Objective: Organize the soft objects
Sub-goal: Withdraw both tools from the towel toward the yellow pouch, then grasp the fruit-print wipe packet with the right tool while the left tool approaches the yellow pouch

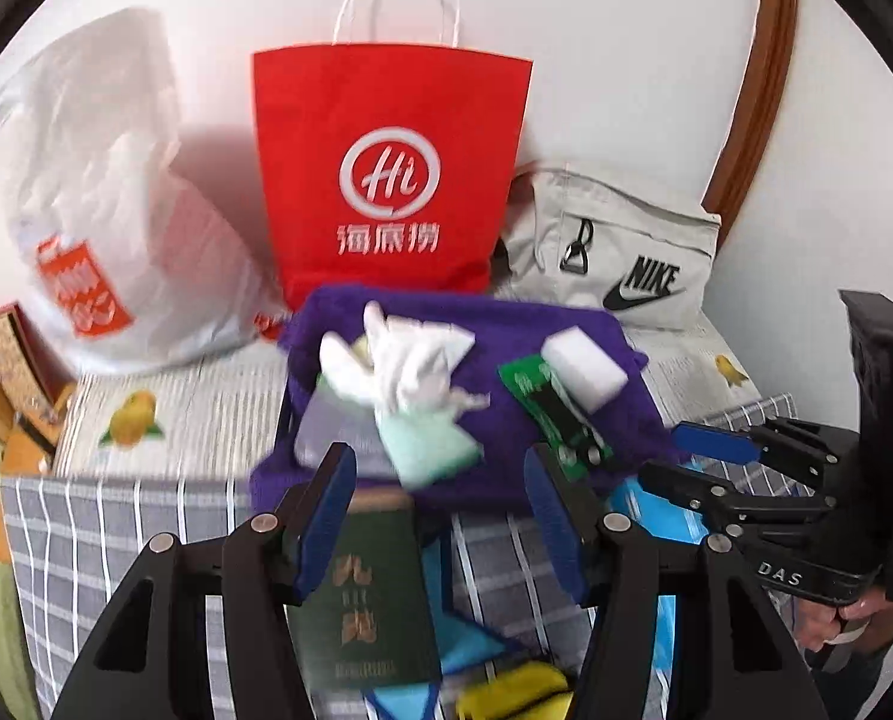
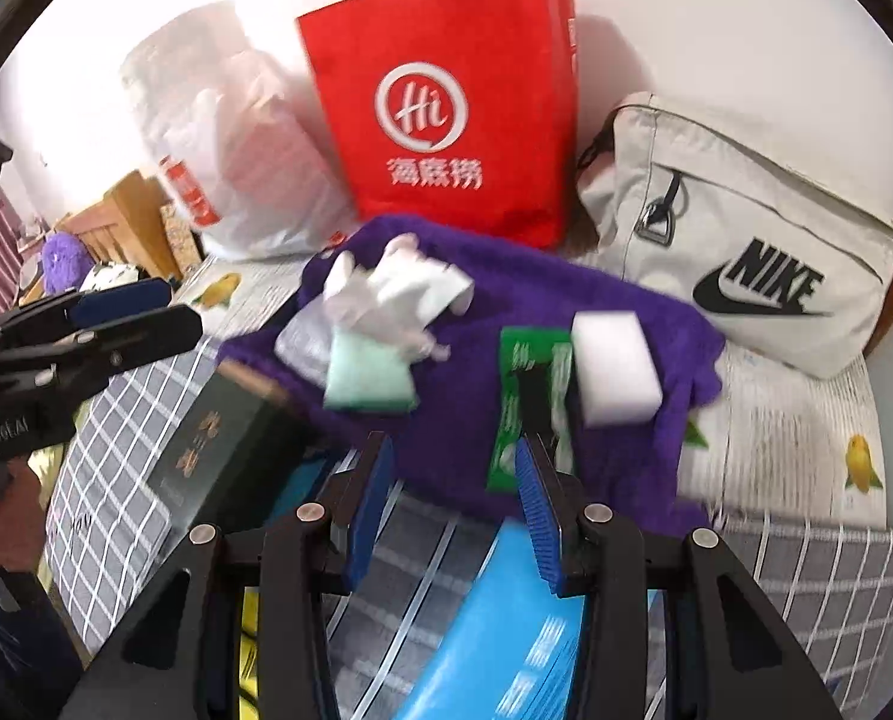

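While both hover: over a purple towel [image 1: 506, 324]
Left hand-held gripper [image 1: 440, 468]: wide apart, holding nothing
Right hand-held gripper [image 2: 455, 462]: wide apart, holding nothing
Hard to read: dark green booklet [image 1: 362, 594], blurred

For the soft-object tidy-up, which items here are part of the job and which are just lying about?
Part of the job: purple towel, white sponge block, crumpled white cloth, mint-green sponge.

Lying about: red paper bag, Nike pouch, white plastic bag, dark green booklet, green packet.
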### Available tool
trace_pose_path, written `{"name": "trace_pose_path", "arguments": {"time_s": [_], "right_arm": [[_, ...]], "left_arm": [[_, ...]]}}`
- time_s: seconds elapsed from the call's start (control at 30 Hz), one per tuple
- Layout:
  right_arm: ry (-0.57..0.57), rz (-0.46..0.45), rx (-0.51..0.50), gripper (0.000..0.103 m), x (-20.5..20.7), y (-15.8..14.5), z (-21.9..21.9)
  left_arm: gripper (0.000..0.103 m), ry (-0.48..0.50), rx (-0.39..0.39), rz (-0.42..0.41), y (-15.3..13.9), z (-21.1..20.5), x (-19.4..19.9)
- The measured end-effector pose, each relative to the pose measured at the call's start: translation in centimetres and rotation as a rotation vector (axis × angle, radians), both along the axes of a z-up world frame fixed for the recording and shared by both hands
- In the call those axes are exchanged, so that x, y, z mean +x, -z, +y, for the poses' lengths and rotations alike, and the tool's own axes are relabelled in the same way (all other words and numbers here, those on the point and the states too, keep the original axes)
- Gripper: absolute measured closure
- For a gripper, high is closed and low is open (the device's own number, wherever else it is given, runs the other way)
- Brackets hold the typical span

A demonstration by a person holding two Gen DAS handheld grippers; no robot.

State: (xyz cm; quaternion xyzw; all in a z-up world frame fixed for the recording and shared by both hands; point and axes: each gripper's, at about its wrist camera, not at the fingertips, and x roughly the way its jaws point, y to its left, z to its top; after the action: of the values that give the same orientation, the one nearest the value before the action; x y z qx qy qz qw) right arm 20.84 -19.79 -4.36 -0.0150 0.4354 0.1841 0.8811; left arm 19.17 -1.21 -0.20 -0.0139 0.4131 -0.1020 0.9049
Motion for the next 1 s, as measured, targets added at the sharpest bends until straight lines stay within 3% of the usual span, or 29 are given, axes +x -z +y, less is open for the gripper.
{"name": "trace_pose_path", "arguments": {"time_s": [0.4,0.5,0.77,1.0], "right_arm": [[0.027,-0.034,-0.01,0.06,-11.3,0.7,0.2],[0.029,-0.042,-0.003,0.056,-13.7,1.5,0.2],[0.01,-0.003,-0.002,0.053,-18.6,5.6,0.5],[-0.044,0.074,0.003,0.048,-21.0,9.8,2.7]], "left_arm": [[0.047,-0.023,0.002,0.069,2.1,1.5,-8.0],[0.047,-0.02,0.015,0.078,3.0,1.0,-9.5],[0.047,-0.037,0.06,0.097,6.0,-0.3,-13.0],[0.045,-0.073,0.098,0.089,6.9,-0.3,-14.5]]}}
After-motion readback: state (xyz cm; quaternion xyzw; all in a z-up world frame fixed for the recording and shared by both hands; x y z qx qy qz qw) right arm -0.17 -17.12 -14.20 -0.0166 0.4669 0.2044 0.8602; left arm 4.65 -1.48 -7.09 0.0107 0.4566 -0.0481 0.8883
